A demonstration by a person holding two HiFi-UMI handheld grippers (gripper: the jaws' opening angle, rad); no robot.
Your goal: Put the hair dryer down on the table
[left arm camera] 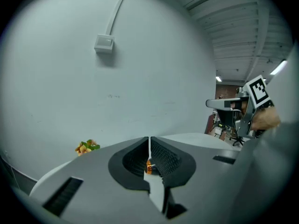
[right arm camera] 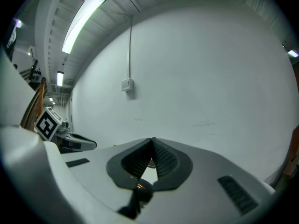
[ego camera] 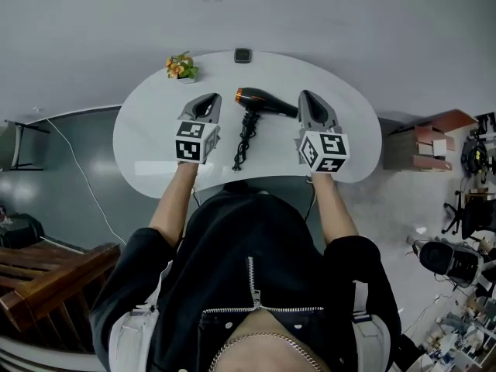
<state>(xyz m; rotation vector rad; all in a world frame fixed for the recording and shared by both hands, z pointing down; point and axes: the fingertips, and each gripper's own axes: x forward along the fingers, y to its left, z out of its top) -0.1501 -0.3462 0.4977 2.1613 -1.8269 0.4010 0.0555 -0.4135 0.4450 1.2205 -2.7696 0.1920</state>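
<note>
Black with an orange band, the hair dryer lies flat on the white table, its cord bunched toward the near edge. It sits between the two grippers, apart from both. The left gripper, just left of the dryer, has its jaws clenched together on nothing. The right gripper, just right of it, seems clenched and empty too, though its tips are dim in its own view. Far left on the table stands a small flower pot, and a dark puck rests at the far edge.
</note>
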